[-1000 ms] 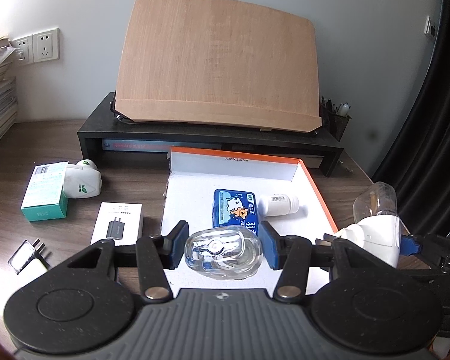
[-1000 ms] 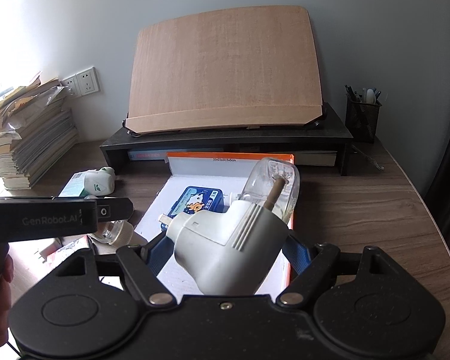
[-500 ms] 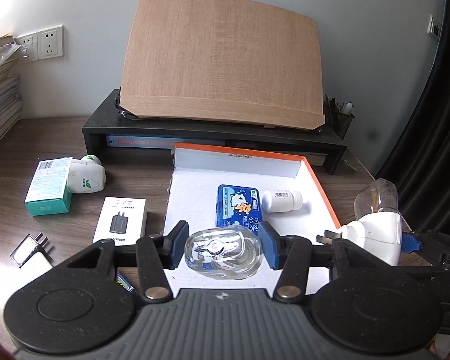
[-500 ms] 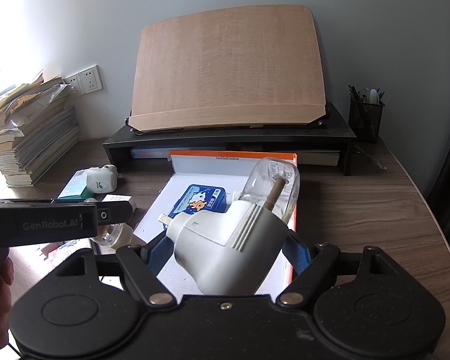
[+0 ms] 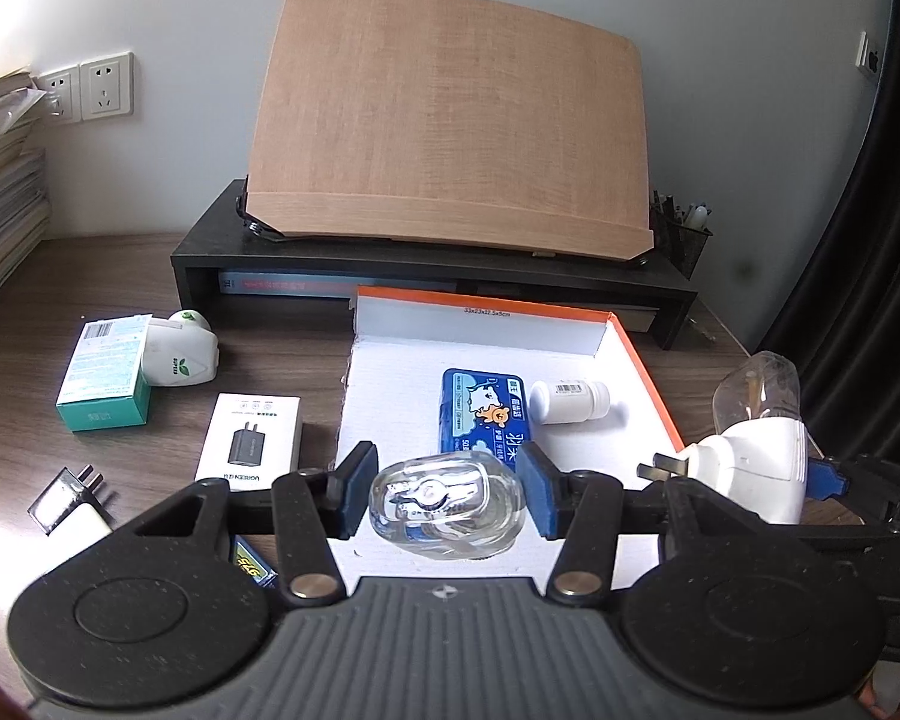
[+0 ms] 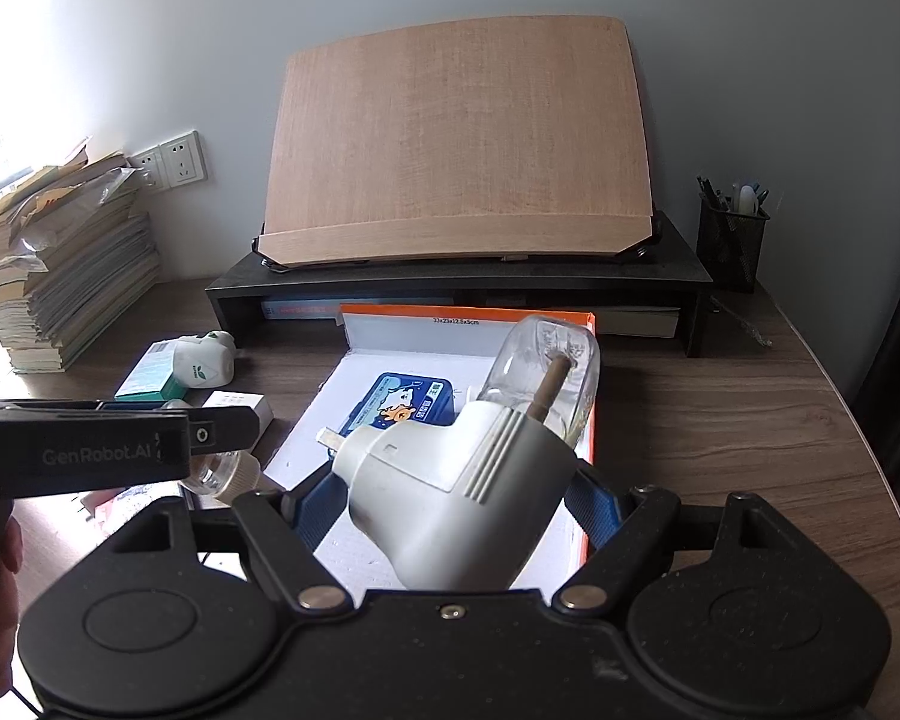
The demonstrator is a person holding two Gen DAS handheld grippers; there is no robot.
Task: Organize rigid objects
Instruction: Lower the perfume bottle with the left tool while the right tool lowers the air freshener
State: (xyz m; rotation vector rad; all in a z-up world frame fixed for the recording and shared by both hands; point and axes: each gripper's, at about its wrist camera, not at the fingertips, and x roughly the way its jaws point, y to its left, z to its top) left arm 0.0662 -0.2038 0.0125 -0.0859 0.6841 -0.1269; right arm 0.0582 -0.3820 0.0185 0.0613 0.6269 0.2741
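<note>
My left gripper [image 5: 447, 495] is shut on a small clear glass bottle [image 5: 447, 504], held above the near edge of the open white box with orange rim [image 5: 480, 330]. My right gripper [image 6: 456, 510] is shut on a white plug-in repellent heater [image 6: 450, 498] with a clear bottle [image 6: 540, 366] screwed into it, held over the box's right side; the heater also shows in the left wrist view [image 5: 756, 462]. Inside the box lie a blue tin [image 5: 486, 414] and a small white pill bottle [image 5: 570, 401].
On the desk left of the box are a black-and-white charger box [image 5: 249, 441], a teal carton [image 5: 105, 372], a second white heater [image 5: 180, 354] and a loose plug [image 5: 69, 501]. A black monitor riser with a wooden board [image 5: 438, 264], a paper stack [image 6: 60, 282] and a pen cup [image 6: 729, 240] stand behind.
Both grippers have risen and drawn back slightly with their loads; the box and desk items appear a little farther off. Neither grip has changed.
</note>
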